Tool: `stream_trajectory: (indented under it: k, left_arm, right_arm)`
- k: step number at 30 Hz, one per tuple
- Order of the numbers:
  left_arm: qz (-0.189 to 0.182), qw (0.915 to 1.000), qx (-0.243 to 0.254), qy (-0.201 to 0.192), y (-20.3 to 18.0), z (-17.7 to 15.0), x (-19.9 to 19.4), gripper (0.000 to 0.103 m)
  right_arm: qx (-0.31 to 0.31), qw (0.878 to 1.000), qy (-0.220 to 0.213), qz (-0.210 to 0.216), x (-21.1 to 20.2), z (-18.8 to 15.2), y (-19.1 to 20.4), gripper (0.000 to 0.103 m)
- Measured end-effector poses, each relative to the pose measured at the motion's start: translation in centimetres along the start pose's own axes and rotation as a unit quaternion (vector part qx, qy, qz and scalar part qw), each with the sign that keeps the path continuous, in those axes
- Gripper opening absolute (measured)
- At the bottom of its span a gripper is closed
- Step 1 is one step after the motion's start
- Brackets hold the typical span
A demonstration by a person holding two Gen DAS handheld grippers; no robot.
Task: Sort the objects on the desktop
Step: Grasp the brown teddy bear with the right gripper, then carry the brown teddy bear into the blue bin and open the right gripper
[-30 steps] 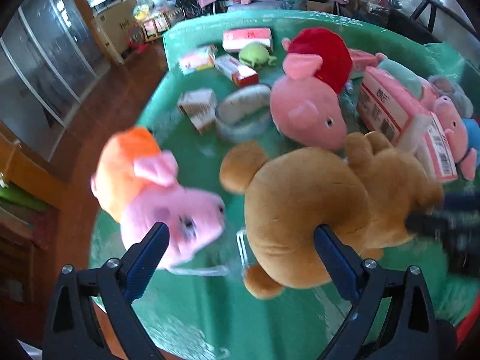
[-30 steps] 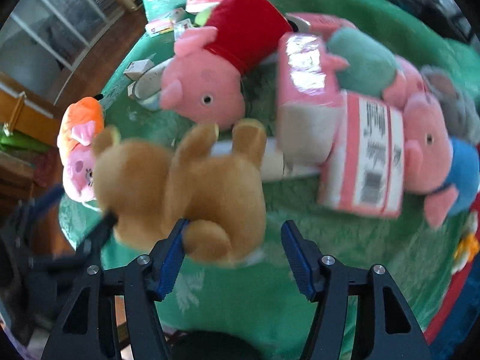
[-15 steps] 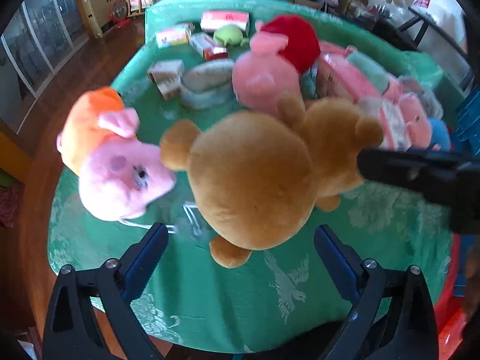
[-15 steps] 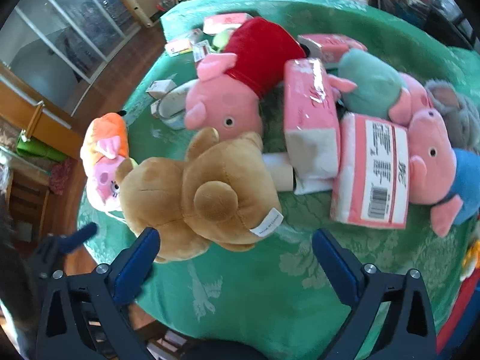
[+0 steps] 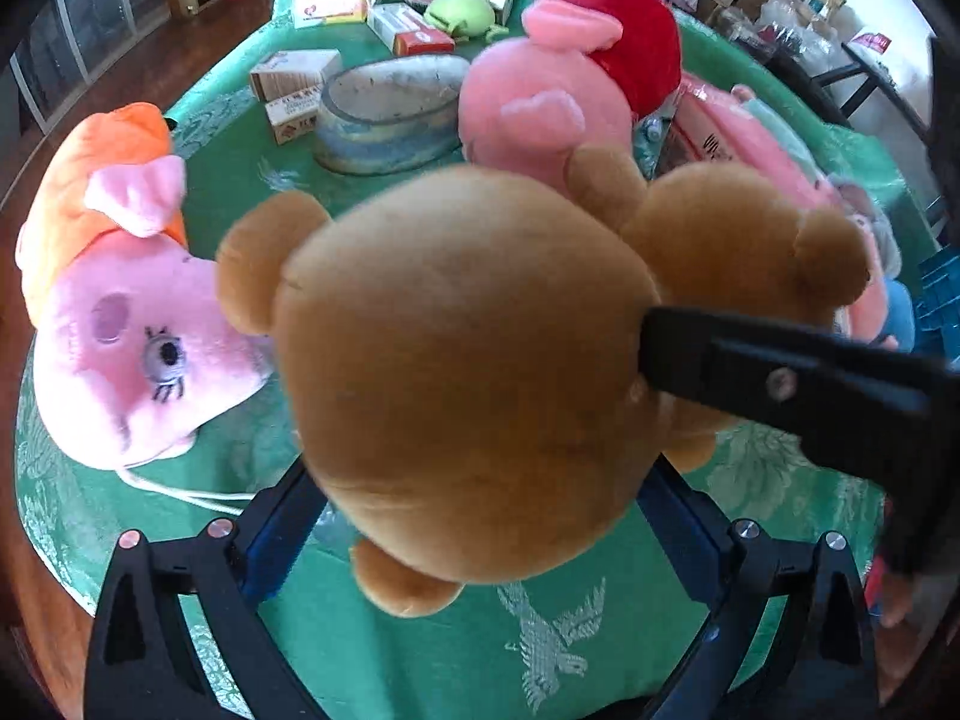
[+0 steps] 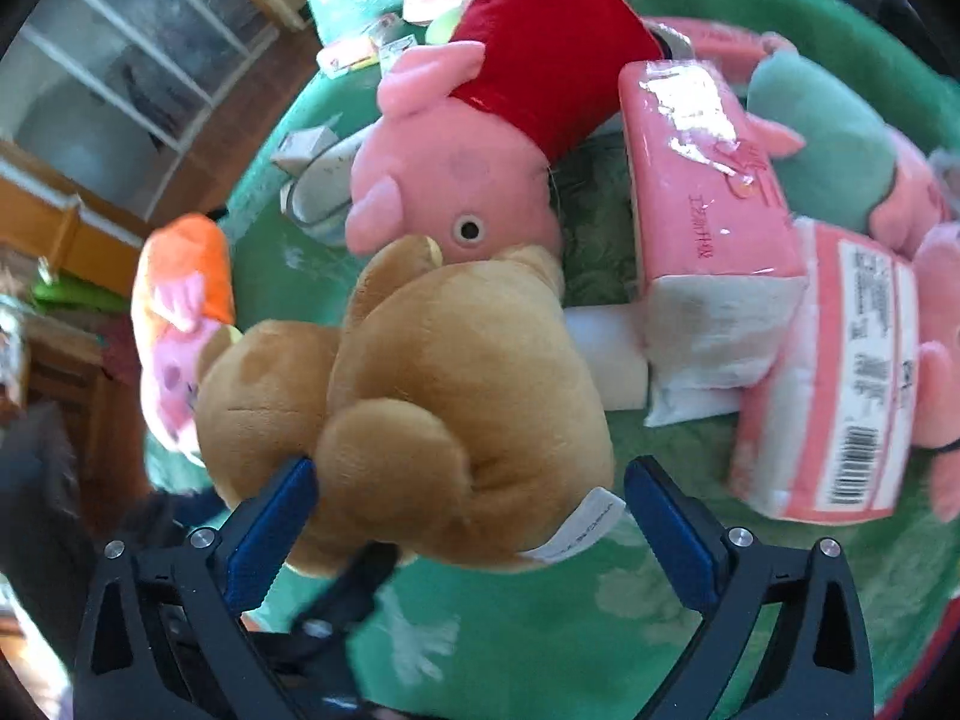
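Observation:
A brown teddy bear (image 5: 468, 360) lies on the green tablecloth (image 5: 570, 648). My left gripper (image 5: 480, 498) stands wide open, its blue pads on either side of the bear's head and its fingertips hidden behind the plush. My right gripper (image 6: 468, 516) is open at full width around the bear's body (image 6: 456, 384). The left pad (image 6: 270, 534) touches the fur, and the right pad stands clear of the white tag (image 6: 582, 528). One black finger (image 5: 780, 384) of the right gripper crosses the left wrist view from the right.
An orange-dressed pig plush (image 5: 120, 276) lies left of the bear and a red-dressed pig (image 6: 480, 180) behind it. Pink tissue packs (image 6: 708, 192), a teal plush (image 6: 822, 138), a grey bowl-like item (image 5: 384, 114) and small boxes (image 5: 294, 78) crowd the far side. The table edge runs close in front.
The right gripper let go of the bear's leg and opened wide. Both grippers came down closer over the bear, which now fills the left wrist view.

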State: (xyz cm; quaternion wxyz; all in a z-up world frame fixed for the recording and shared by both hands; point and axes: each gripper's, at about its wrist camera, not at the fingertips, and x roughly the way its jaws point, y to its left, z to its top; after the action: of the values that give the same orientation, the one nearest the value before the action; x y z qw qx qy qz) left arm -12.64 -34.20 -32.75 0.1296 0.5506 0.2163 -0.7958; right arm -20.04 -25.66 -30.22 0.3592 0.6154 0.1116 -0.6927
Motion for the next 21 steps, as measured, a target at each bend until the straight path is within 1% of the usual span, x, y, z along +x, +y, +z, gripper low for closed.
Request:
stream_trajectory:
  k: [2,3,4,6,8,13,15,19,21]
  left_arm:
    - [0.004,1.0000,0.006,-0.003,-0.3,0.0,0.0,0.098]
    - [0.004,0.9999,0.009,-0.006,-0.4,-0.1,-0.2,0.094]
    - [0.005,0.9998,0.013,-0.010,-0.5,-0.2,-0.5,0.091]
    - [0.006,0.9996,0.018,-0.020,-0.6,-0.5,-1.3,0.088]
    - [0.012,0.9991,0.028,-0.030,-1.0,-0.7,-2.2,0.088]
    - [0.025,0.9963,0.061,-0.055,-2.5,-1.4,-4.4,0.087]
    - [0.027,0.9941,0.075,-0.074,-3.2,-1.5,-6.0,0.087]
    - [0.032,0.9871,0.109,-0.113,-4.4,-2.0,-9.5,0.087]
    - [0.031,0.9835,0.123,-0.129,-5.4,-1.6,-11.1,0.087]
  right_arm:
    - [-0.003,1.000,-0.004,-0.001,-0.1,0.1,0.2,0.098]
    - [-0.004,1.000,-0.005,0.007,-0.2,0.0,0.3,0.092]
    - [-0.006,1.000,-0.005,0.003,-0.4,0.0,0.3,0.085]
    - [-0.008,1.000,-0.010,0.004,-1.2,-0.1,0.3,0.076]
    - [-0.010,1.000,-0.013,0.011,-2.0,-0.3,0.2,0.071]
    - [0.001,0.999,-0.035,0.025,-4.0,-1.5,-0.1,0.069]
    - [0.004,0.999,-0.045,0.031,-5.2,-2.0,-0.4,0.068]
    - [-0.004,0.996,-0.082,0.041,-8.9,-3.2,-0.7,0.067]
    - [-0.003,0.993,-0.106,0.045,-10.8,-3.8,-0.9,0.067]
